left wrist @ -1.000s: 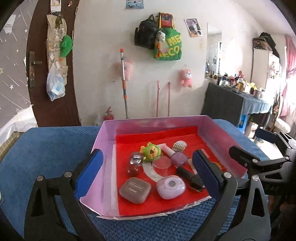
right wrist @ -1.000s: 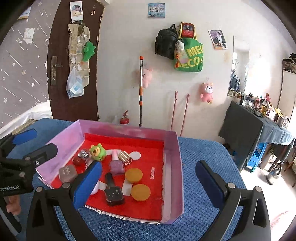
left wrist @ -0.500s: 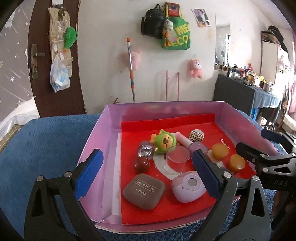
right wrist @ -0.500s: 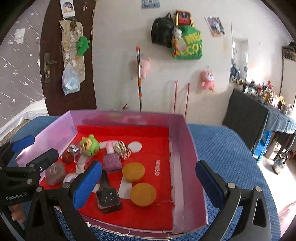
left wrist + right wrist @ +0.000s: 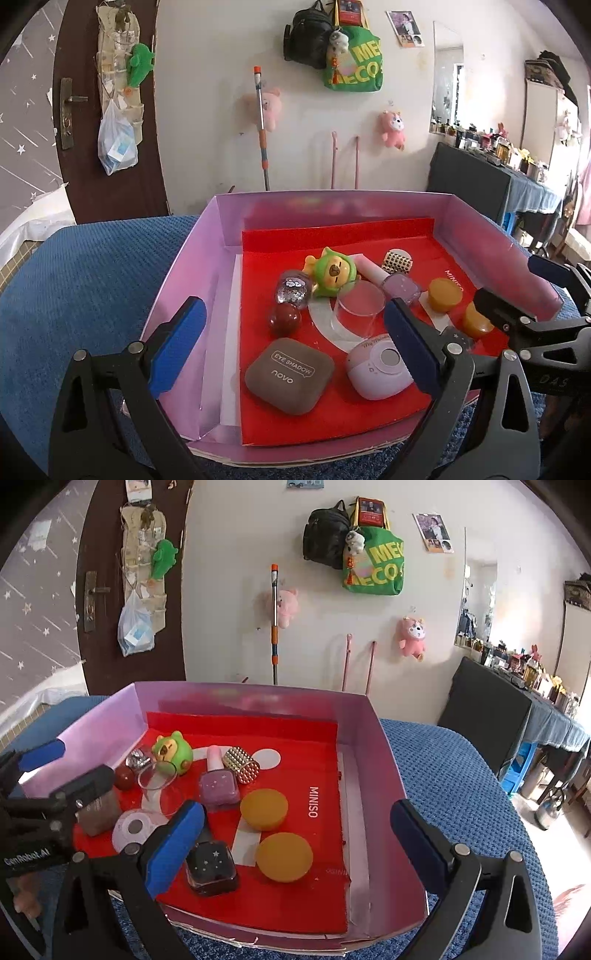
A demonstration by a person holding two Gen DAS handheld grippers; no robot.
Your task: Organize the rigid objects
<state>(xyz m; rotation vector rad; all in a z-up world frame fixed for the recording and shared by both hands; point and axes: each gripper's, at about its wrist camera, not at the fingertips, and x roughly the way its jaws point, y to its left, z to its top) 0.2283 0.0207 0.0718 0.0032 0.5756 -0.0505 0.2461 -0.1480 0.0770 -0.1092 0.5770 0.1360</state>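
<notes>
Left gripper [image 5: 291,347]: fingers spread wide and holding nothing, poised over the near left part of the pink box [image 5: 184,280]; risk is a finger catching the low front wall on the way down and dragging the whole box across the blue cloth [image 5: 92,266].
Eye shadow case [image 5: 290,374]: lies flat on the red liner between the left fingers, just beside the lilac round case [image 5: 376,367]; its smooth rounded edges could squirt out of a shallow pinch.
Red ball [image 5: 284,319]: sits behind the eye shadow case, near the glittery bottle [image 5: 293,293]; a nudge would likely roll it.
Clear cup [image 5: 360,306]: close against the green toy [image 5: 332,273]; light and hard to see, easily knocked over.
Dark nail polish bottle [image 5: 210,867]: just beside the right gripper's left pad; a descent could tip it.
Orange discs [image 5: 284,856]: two, near each other, flat and thin, hard to grip.
Right gripper [image 5: 295,843]: fingers wide apart, empty, over the box's near right part.
</notes>
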